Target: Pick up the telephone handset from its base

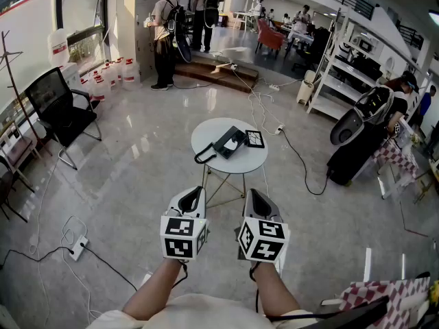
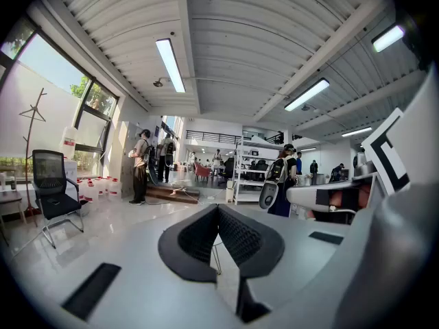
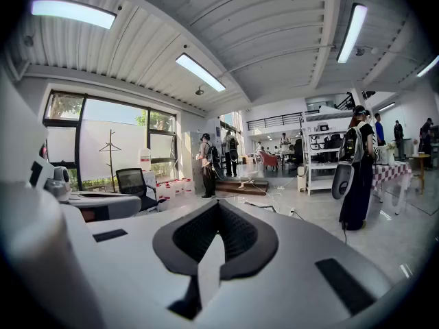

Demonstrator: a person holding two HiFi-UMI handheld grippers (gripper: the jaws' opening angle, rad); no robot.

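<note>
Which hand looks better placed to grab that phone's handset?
Left, narrowly: the handset angles toward the left gripper; the base lies nearer the right gripper. Both are shut, short of the table.

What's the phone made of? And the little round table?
The telephone looks like black plastic, dull and dark, though it's small here. The table has a smooth white top, maybe painted wood or plastic; its thin legs look like metal.

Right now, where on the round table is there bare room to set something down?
The round table is bare along its far-left arc behind the telephone and along the near strip before the marker card. The middle and right are crowded: both sit side by side.
</note>
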